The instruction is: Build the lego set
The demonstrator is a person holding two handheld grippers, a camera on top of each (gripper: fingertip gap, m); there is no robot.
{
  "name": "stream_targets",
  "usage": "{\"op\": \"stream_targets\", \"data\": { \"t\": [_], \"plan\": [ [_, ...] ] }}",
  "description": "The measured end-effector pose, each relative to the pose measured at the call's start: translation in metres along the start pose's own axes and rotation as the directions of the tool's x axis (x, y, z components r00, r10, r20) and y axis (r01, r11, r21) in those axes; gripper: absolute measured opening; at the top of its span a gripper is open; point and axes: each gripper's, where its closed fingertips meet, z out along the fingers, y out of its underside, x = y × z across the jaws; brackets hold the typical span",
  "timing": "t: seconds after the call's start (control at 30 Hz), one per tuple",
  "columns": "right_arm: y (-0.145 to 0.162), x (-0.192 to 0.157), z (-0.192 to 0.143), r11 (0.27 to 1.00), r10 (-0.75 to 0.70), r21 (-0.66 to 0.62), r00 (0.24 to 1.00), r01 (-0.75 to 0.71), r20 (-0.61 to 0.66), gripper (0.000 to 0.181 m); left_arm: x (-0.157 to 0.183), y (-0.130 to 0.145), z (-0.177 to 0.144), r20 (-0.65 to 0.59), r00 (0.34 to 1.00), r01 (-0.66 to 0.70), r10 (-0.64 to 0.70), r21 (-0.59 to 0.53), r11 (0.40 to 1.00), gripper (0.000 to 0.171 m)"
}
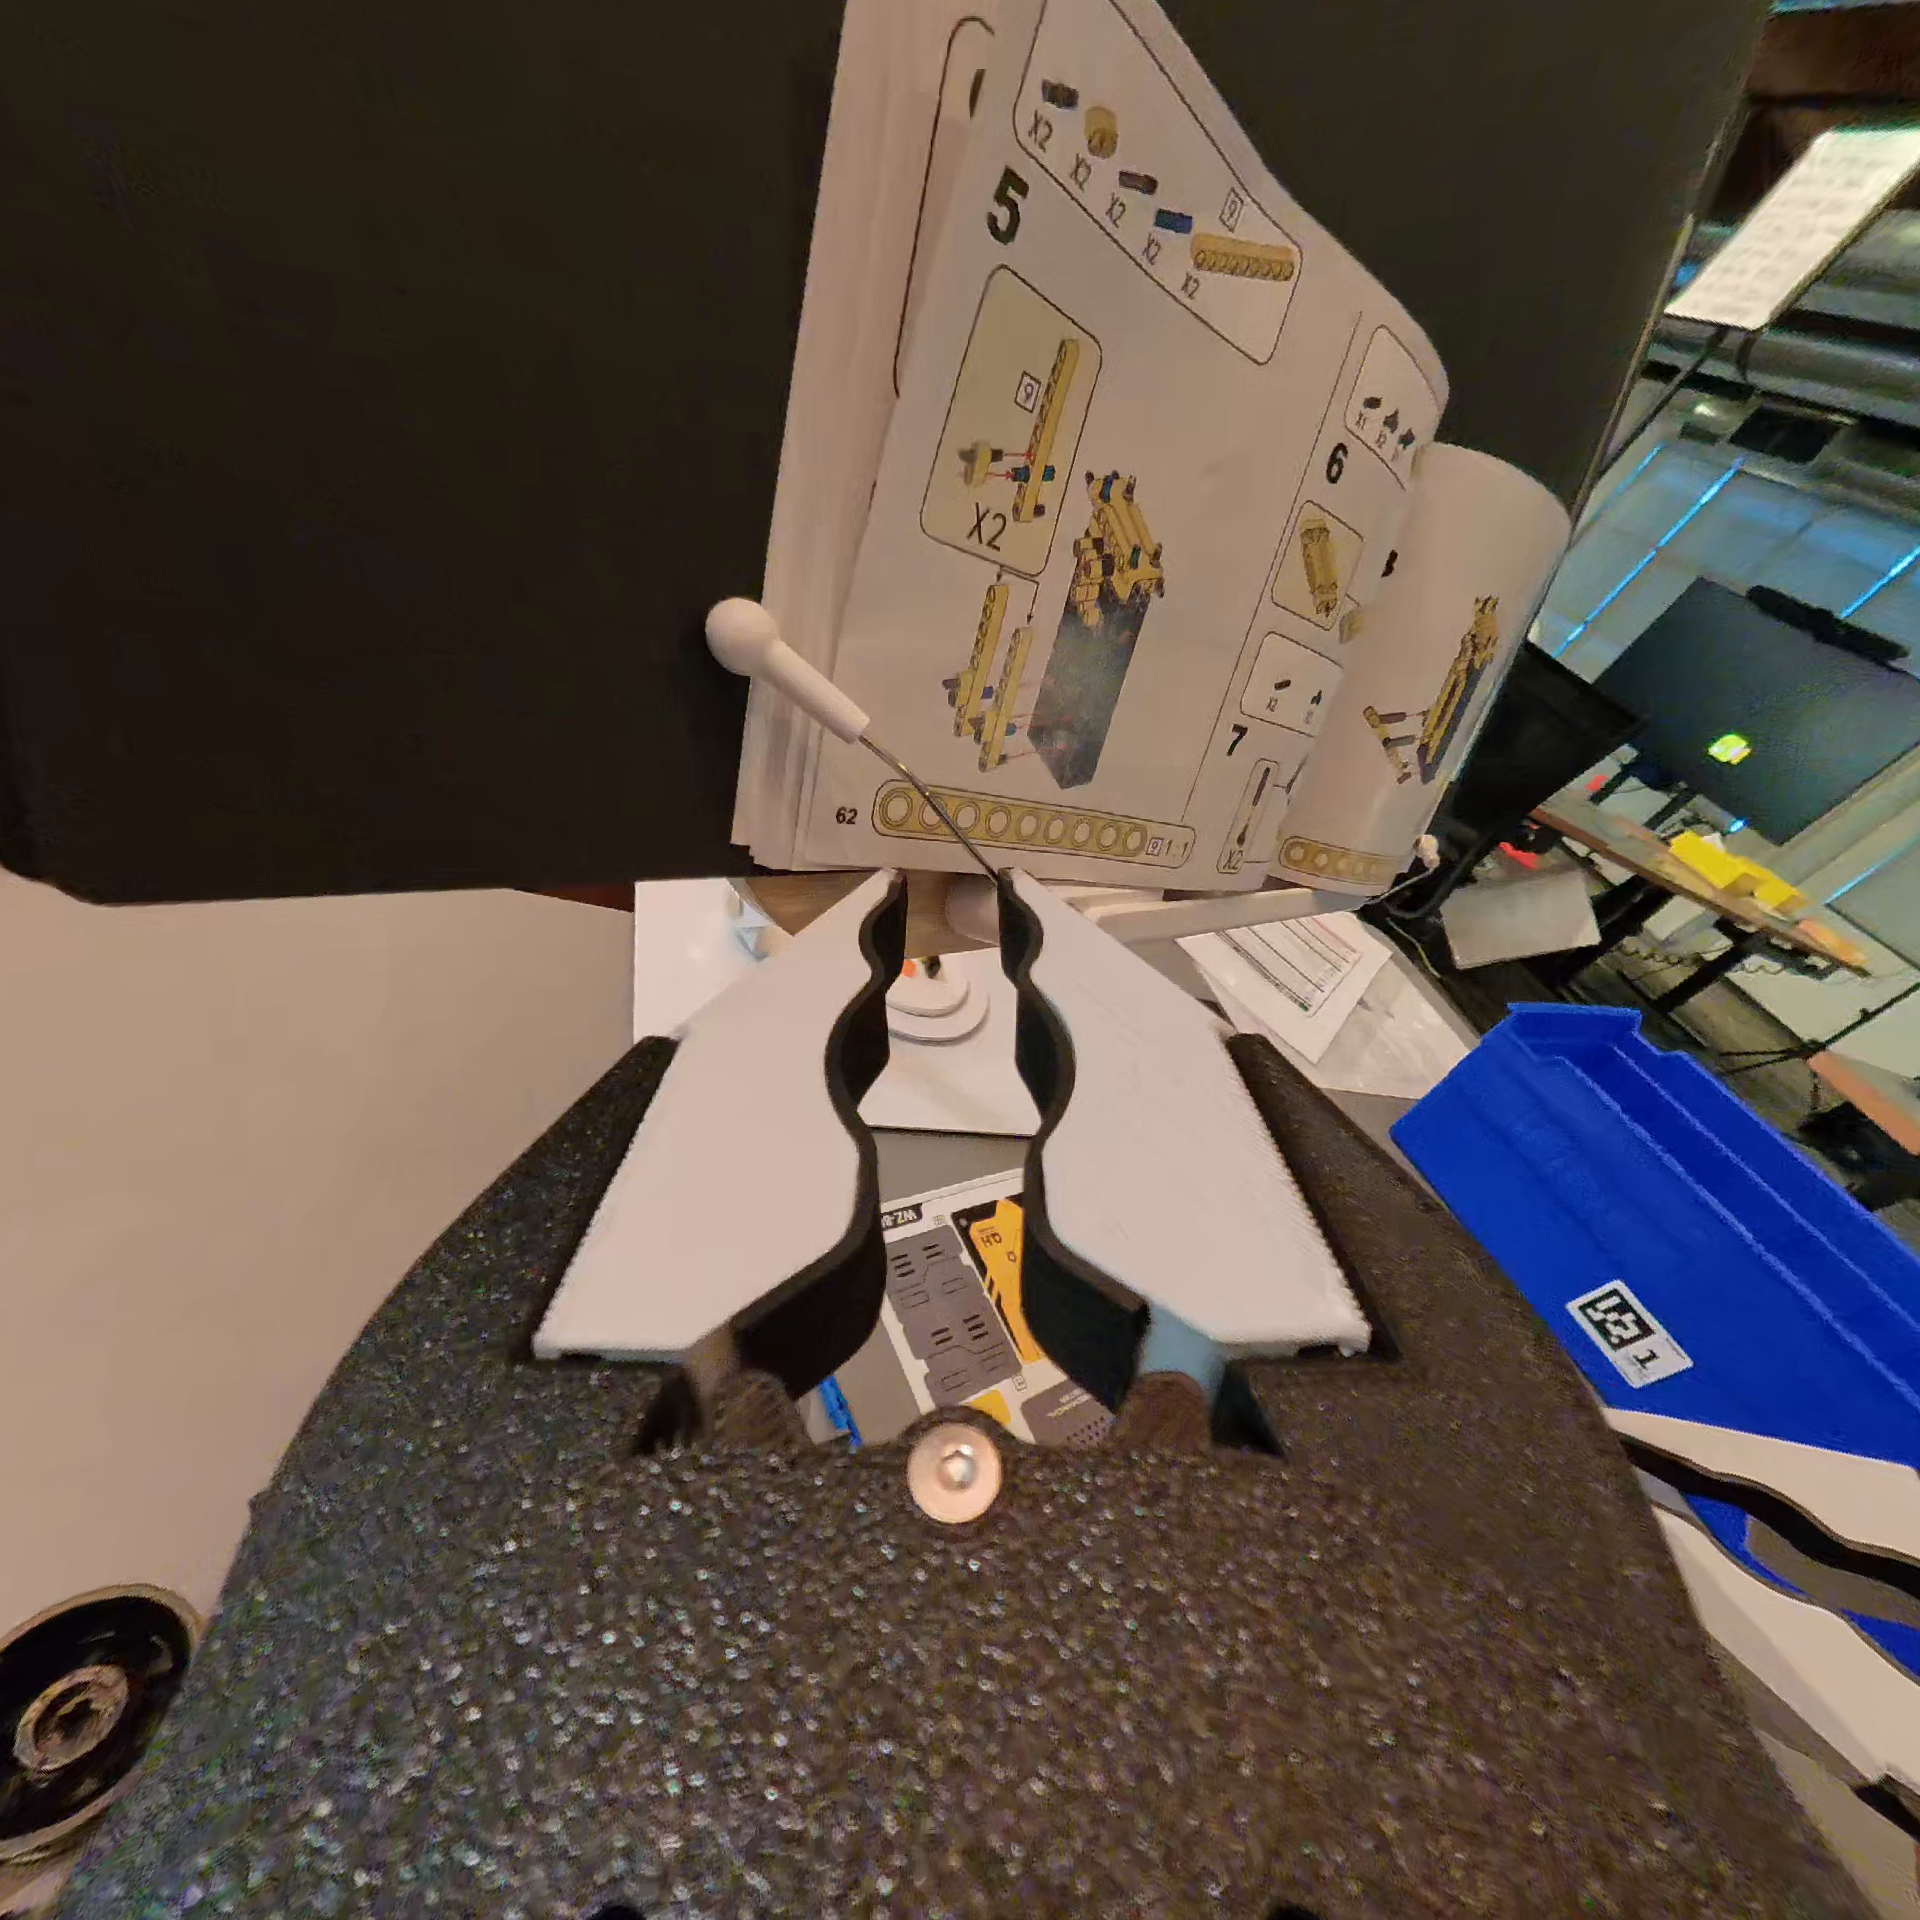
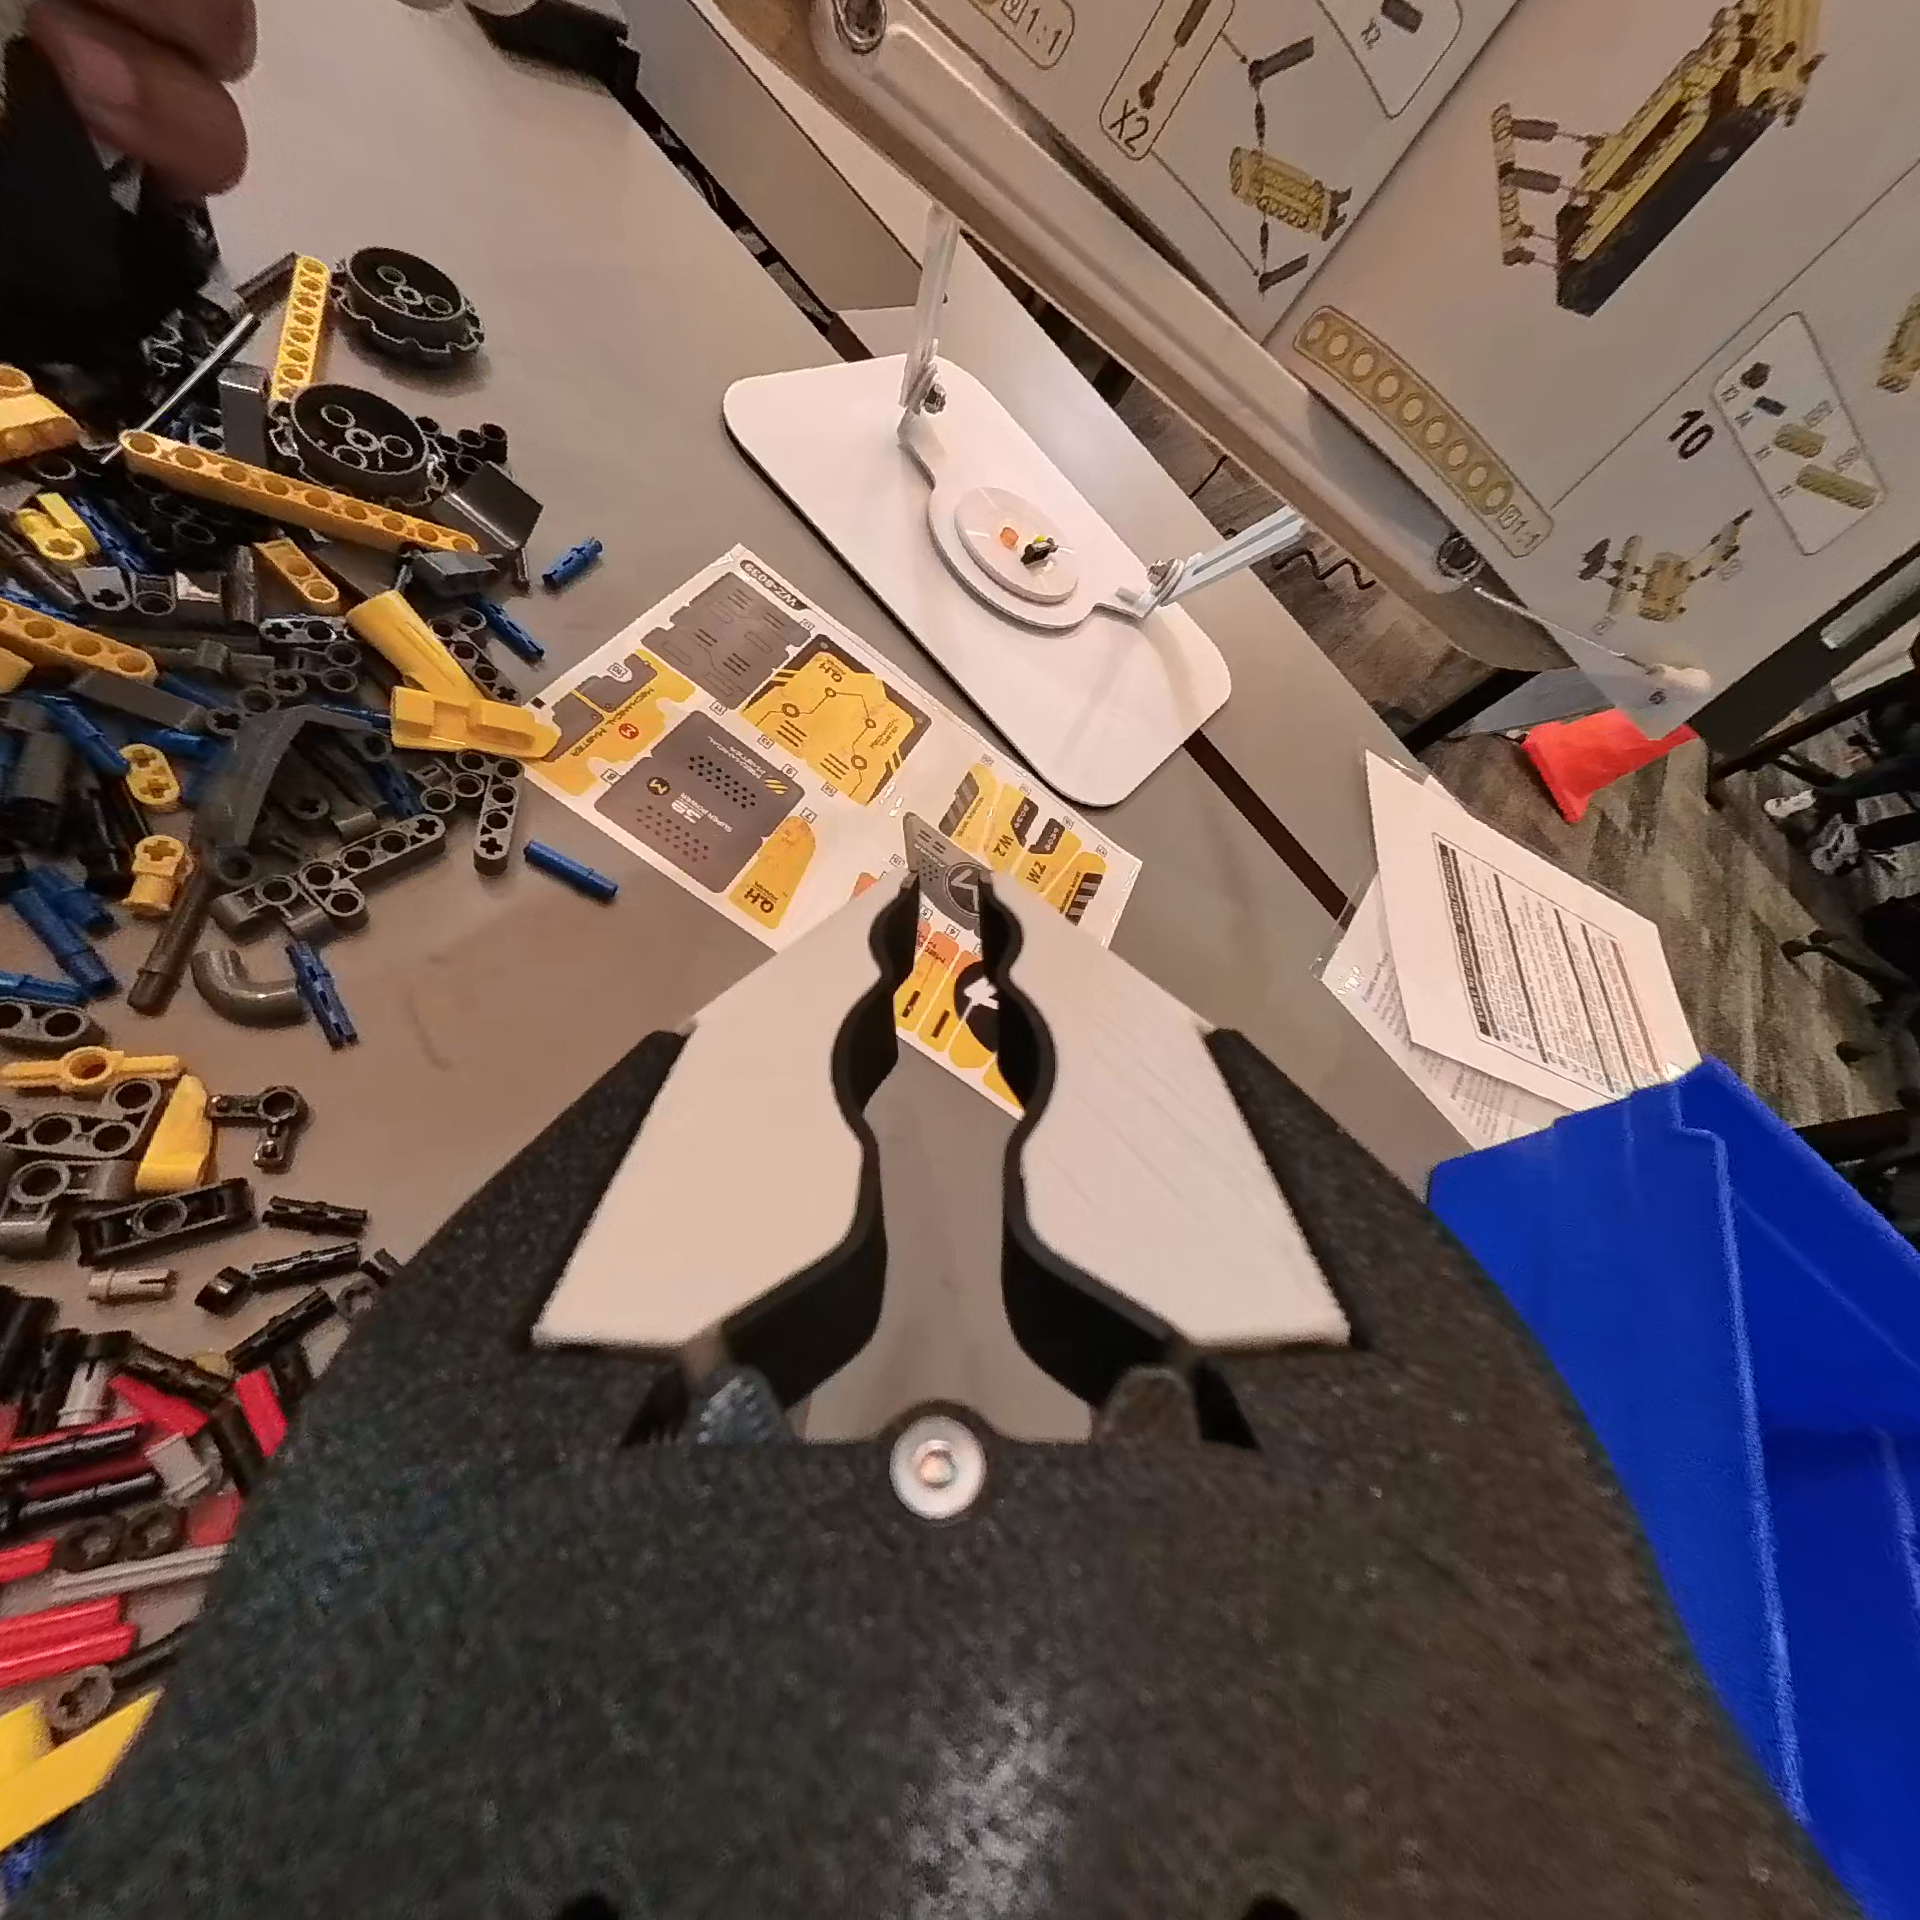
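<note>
We hold both tongs slightly apart: left tongs [image 1: 951, 883] just beside the booklet [image 1: 1039, 468] stand's clip wire [image 1: 925, 784] — right tongs [image 2: 951, 894] over the sticker sheet [image 2: 727, 748].

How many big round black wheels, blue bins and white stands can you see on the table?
Round black wheels: 2
Blue bin: 1
White stand: 1
Total: 4
</note>
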Motion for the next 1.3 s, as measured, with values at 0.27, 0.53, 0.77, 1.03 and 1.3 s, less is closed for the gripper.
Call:
{"op": "stream_targets", "data": {
  "t": [0.27,0.53,0.77,1.03,1.3],
  "plan": [
    [-0.001,0.000,-0.001,1.000,-0.005,0.003,1.000,0.005,-0.002,0.011,-0.040,-0.005,-0.015,0.121,0.991,0.043,-0.050,0.057,0.997,0.000],
    [0.003,0.000,0.001,1.000,-0.010,-0.007,1.000,0.010,-0.002,0.012,0.000,-0.003,-0.011,-0.047,0.995,0.086,-0.084,0.056,0.995,0.025],
    [0.003,0.007,-0.002,1.000,-0.002,-0.001,1.000,0.002,-0.015,0.011,0.003,0.009,0.008,-0.082,0.990,0.116,-0.114,0.013,0.993,0.027],
    [0.005,0.007,-0.002,1.000,-0.018,-0.008,1.000,0.018,-0.021,0.011,0.011,0.006,0.007,-0.143,0.985,0.099,-0.097,0.007,0.995,0.002],
    [0.006,0.007,-0.003,1.000,-0.017,-0.008,1.000,0.016,-0.020,0.011,-0.046,-0.011,-0.001,0.054,0.994,0.090,-0.096,0.100,0.991,0.000]
  ]
}}
